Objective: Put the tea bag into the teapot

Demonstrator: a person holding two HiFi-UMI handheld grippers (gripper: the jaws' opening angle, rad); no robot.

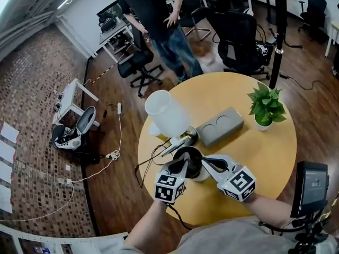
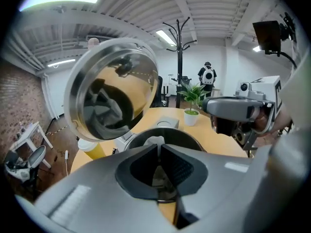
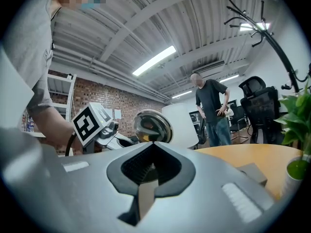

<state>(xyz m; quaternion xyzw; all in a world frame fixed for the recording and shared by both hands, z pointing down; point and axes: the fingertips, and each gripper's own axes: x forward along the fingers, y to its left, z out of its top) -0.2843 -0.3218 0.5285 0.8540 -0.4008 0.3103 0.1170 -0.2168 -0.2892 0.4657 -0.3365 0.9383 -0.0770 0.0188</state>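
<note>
The dark teapot (image 1: pixel 197 169) stands on the round yellow table with its shiny lid (image 2: pixel 114 93) tipped up and open. My left gripper (image 1: pixel 183 163) points down over the pot's mouth (image 2: pixel 189 139). Its jaws (image 2: pixel 159 147) are nearly together, and the white tea bag (image 2: pixel 154 141) shows just past their tips, inside the rim. My right gripper (image 1: pixel 208 163) is held level at the pot's right side, shut (image 3: pixel 153 147) on a pale paper strip (image 3: pixel 146 195). The lid (image 3: pixel 153 126) also shows in the right gripper view.
A white jug (image 1: pixel 167 112) and a yellow cup (image 2: pixel 92 149) stand just behind the pot. A grey box (image 1: pixel 220 126) and a potted plant (image 1: pixel 266 106) sit further right on the table (image 1: pixel 265 152). A person (image 1: pixel 159 15) stands beyond, among office chairs.
</note>
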